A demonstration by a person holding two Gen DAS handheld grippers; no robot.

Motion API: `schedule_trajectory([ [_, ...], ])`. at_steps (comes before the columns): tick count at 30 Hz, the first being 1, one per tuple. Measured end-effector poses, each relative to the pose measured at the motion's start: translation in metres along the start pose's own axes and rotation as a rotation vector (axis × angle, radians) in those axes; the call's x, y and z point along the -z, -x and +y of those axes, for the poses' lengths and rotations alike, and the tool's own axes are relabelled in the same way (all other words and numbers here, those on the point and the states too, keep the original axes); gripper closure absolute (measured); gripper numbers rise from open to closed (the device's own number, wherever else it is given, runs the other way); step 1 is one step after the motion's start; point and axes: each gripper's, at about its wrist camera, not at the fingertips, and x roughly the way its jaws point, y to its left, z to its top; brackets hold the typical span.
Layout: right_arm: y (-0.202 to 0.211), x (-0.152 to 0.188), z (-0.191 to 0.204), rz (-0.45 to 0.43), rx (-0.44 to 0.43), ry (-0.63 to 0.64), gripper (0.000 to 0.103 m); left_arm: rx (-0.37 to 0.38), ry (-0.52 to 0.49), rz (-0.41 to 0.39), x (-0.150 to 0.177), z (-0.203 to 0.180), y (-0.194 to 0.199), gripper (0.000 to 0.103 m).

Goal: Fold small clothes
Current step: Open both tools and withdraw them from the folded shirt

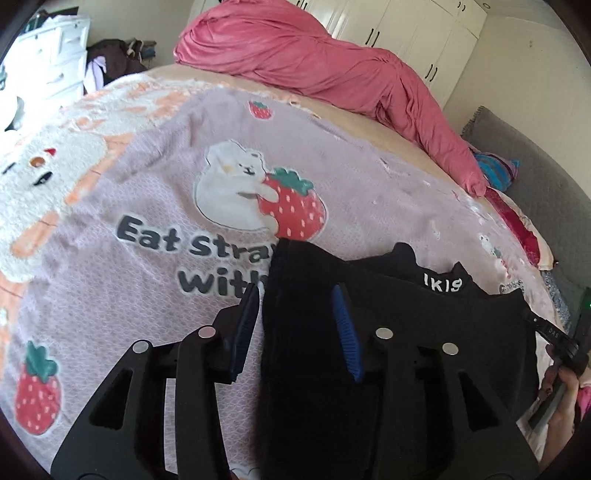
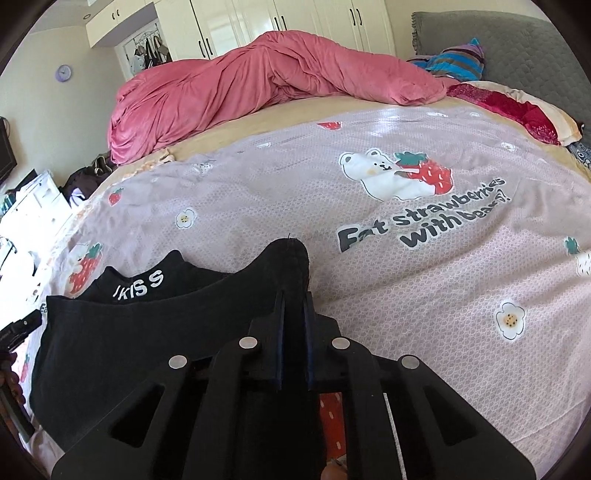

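Fingers [image 2: 309, 343] of the right gripper [image 2: 293, 343] are seen nearly closed, with a raised corner of a small black garment [image 2: 147, 332] pinched between them. Blue-padded fingers [image 1: 347, 332] of the left gripper [image 1: 295, 332] are held wide apart; the garment's left edge is draped between them, over the right-hand finger, and whether any cloth is truly gripped cannot be told.

White lettering is visible on the garment's waistband [image 2: 138, 290], which lies toward the far side. The garment is spread on a lilac bedspread [image 2: 424, 288] printed with a bear, strawberries and dark lettering, near the close edge of the bed [image 2: 236, 123].

The step in hand is judged to be a fold made by carrying the pinched corner across the garment. To be done well, the corner should be kept firmly clamped and lifted only slightly, so the cloth is not dragged; the opposite edge should be steadied by the left gripper, and edges should be matched before release.

Farther off, a bunched pink duvet [image 2: 240, 85] is seen on the bed, and white wardrobes [image 2: 280, 18] along the wall.
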Motion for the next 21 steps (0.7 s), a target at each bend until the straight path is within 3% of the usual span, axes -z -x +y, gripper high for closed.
schedule_trajectory([
  [4, -0.002, 0.002, -0.002, 0.005, 0.001, -0.009, 0.095, -0.024, -0.026, 0.042, 0.006, -0.003, -0.017, 0.064],
  [6, -0.002, 0.002, -0.003, 0.007, 0.002, -0.012, 0.094, -0.033, -0.024, 0.049, 0.008, -0.002, -0.022, 0.088],
  [8, -0.002, 0.004, -0.002, 0.003, 0.004, -0.012, 0.094, -0.02, -0.023, 0.027, 0.007, -0.003, -0.018, 0.099],
  [14, 0.009, -0.005, -0.005, -0.057, -0.015, -0.029, 0.095, 0.013, -0.023, -0.103, -0.007, -0.009, 0.012, 0.1],
  [17, 0.003, -0.006, -0.003, -0.051, 0.019, -0.001, 0.095, -0.008, -0.026, -0.105, -0.011, -0.009, 0.006, 0.1],
  [21, -0.014, 0.0, -0.006, 0.013, 0.055, -0.008, 0.094, -0.078, -0.026, -0.041, -0.003, -0.006, -0.019, 0.1],
])
